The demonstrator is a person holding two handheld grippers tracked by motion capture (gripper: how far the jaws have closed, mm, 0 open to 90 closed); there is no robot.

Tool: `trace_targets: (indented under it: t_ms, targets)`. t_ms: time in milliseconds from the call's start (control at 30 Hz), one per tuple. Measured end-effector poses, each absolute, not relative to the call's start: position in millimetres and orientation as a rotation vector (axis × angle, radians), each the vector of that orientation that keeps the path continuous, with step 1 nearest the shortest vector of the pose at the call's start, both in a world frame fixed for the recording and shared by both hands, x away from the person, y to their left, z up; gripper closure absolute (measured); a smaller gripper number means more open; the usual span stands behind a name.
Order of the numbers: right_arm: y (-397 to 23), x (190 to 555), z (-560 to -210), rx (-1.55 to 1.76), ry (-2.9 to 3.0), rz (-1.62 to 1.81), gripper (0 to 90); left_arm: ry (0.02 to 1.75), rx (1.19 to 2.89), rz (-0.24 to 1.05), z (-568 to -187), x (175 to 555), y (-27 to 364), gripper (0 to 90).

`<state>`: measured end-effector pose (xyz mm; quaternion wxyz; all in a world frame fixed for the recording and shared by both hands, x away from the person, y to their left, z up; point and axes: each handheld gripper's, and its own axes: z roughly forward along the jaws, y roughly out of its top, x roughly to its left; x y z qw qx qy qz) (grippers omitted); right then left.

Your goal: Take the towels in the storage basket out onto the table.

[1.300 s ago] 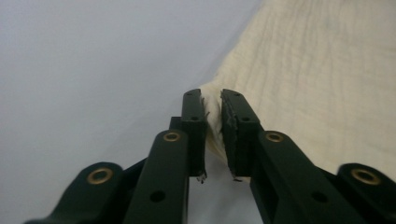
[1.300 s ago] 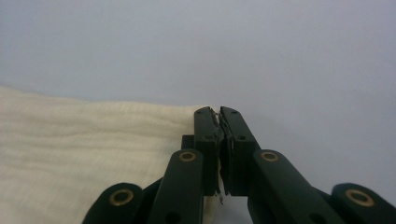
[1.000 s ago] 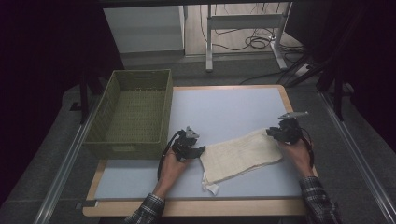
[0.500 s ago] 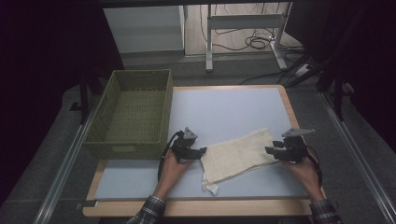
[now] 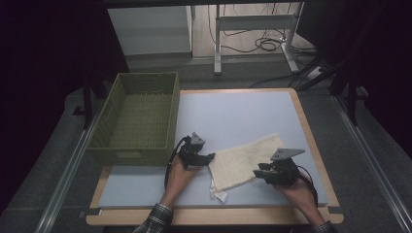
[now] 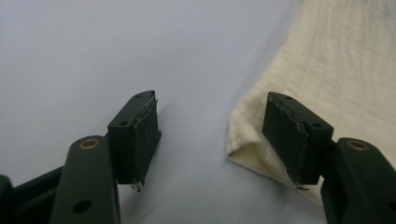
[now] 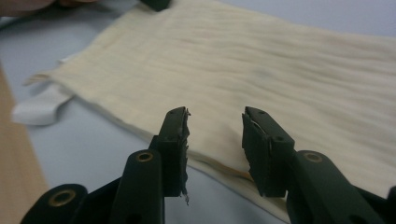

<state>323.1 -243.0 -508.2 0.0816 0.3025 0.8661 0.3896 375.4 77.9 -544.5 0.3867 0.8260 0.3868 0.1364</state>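
A cream cloth (image 5: 245,160), folded into a rough rectangle, lies on the pale blue mat (image 5: 233,111). My left gripper (image 5: 210,158) rests at the cloth's left corner. Its jaws have just been opening. In the left gripper view it (image 6: 212,126) stands open, the right jaw over the cloth (image 6: 336,70) edge and bare mat between the pads. My right gripper (image 5: 260,171) is at the near edge, towards its right end. In the right gripper view it (image 7: 215,126) has the folded hem of the cloth (image 7: 233,60) between jaws that have just been closing, with gaps still showing beside the pads.
A green woven basket (image 5: 136,116) stands at the mat's left side, just beyond the left hand. A white under-layer (image 5: 219,195) pokes out at the cloth's near left corner. The wooden table rim (image 5: 214,216) runs along the front. Desk legs and cables lie beyond the table.
The right gripper has moved from the cloth's far right corner toward me, to its near edge. The left gripper and the cloth have stayed put.
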Motion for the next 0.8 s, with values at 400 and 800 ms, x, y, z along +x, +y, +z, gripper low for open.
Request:
trace_targets:
  t_ms: [400,800]
  targets:
    - [-168.2,302.3,-517.3,0.699,2.779,1.212,66.1,0.986,2.106,0.35,-544.4,375.5,78.4,35.9]
    - [-119.0,290.2,-527.5,0.578,2.792,1.117,61.3,0.988,2.106,0.351,-544.3,375.8,78.9,36.5]
